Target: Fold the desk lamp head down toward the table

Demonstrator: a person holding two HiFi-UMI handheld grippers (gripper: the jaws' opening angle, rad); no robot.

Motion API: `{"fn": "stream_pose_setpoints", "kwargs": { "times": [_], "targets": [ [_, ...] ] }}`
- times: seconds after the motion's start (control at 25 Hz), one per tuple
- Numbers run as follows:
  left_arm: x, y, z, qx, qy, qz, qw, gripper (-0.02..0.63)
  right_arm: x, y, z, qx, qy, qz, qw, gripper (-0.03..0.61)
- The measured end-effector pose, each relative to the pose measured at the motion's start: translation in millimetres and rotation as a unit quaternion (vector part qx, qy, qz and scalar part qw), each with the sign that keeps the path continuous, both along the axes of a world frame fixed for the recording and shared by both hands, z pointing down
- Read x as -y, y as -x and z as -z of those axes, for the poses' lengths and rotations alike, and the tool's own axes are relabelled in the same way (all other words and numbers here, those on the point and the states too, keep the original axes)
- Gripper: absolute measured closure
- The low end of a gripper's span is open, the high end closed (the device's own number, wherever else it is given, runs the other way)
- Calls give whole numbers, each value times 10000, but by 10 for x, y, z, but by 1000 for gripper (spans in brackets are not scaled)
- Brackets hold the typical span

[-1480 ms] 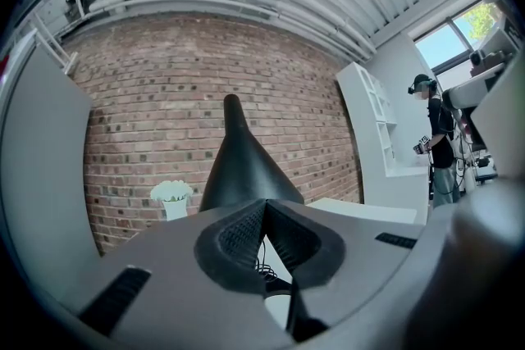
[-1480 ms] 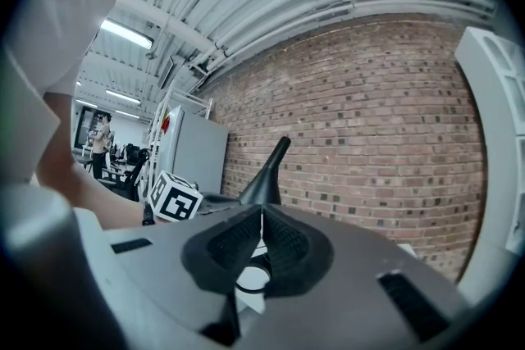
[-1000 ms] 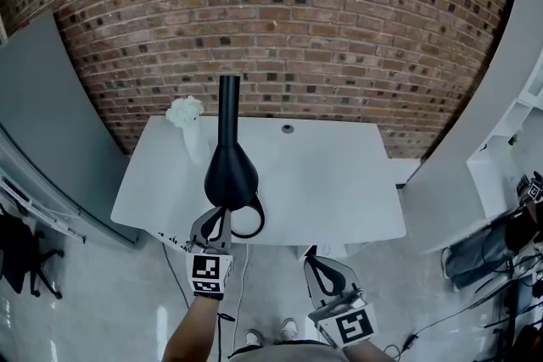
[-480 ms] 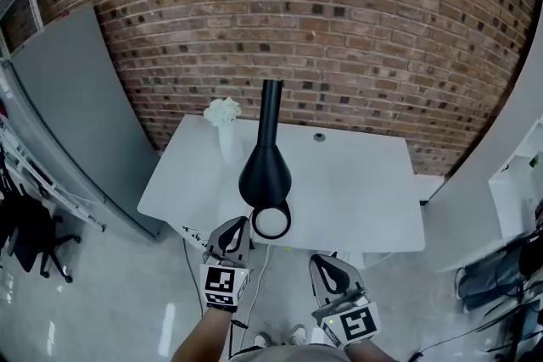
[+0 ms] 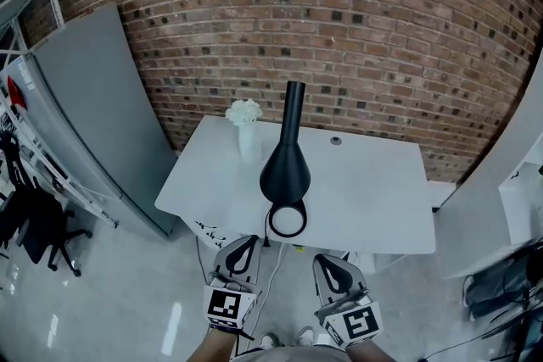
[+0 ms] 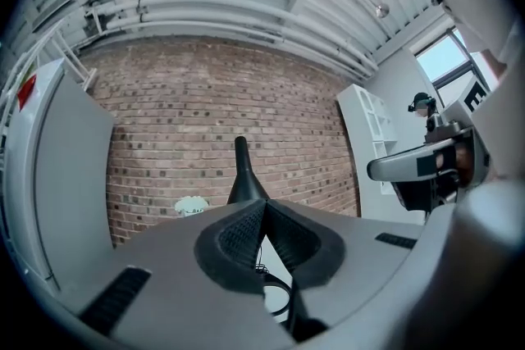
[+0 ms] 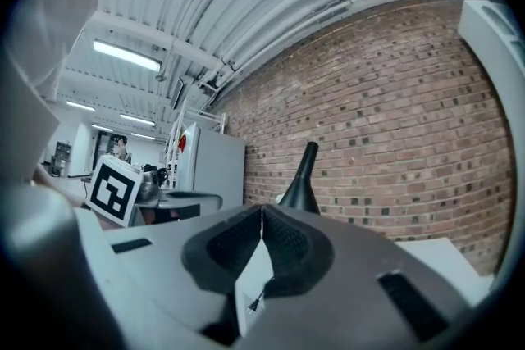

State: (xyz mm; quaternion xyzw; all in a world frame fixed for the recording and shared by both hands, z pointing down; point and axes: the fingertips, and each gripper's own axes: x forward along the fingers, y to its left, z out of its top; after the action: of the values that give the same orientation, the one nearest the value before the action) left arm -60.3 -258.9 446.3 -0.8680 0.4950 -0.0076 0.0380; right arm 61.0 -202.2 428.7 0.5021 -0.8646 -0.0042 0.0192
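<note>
The black desk lamp [image 5: 286, 169] stands on the white table [image 5: 373, 199], its narrow tube pointing up and a black ring [image 5: 287, 220] at its near end by the table's front edge. Both grippers hang in front of the table, apart from the lamp. My left gripper [image 5: 247, 240] is shut with nothing in it. So is my right gripper [image 5: 325, 258], just to its right. In the left gripper view the lamp [image 6: 244, 176] rises behind the closed left gripper [image 6: 264, 205]. The right gripper view has the lamp [image 7: 302, 180] beyond the closed right gripper [image 7: 262, 213].
A white vase of white flowers [image 5: 245, 119] stands on the table left of the lamp. A small round fitting [image 5: 337, 141] sits near the table's back edge. A grey cabinet [image 5: 93, 114] stands at the left, a brick wall [image 5: 339, 30] behind. A cable [image 5: 276, 263] hangs below the table.
My left gripper, which was up at the lamp's ring, has drawn back off the table. The whole view has pulled back and the lamp now sits farther off.
</note>
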Motion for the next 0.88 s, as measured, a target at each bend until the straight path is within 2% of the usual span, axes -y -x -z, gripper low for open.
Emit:
{"fn": "stream_pose_setpoints", "kwargs": {
  "times": [0.32, 0.6, 0.88],
  "targets": [
    [-385, 305, 182, -289, -78, 172, 9994, 606, -133, 185, -3, 145, 54, 56, 9999, 560],
    [-672, 444, 274, -777, 21, 240, 9967, 606, -288, 223, -5, 160, 139, 30, 9998, 560],
    [-792, 448, 332, -793, -48, 171, 9967, 606, -363, 250, 3, 161, 133, 46, 9998, 560]
  ]
}}
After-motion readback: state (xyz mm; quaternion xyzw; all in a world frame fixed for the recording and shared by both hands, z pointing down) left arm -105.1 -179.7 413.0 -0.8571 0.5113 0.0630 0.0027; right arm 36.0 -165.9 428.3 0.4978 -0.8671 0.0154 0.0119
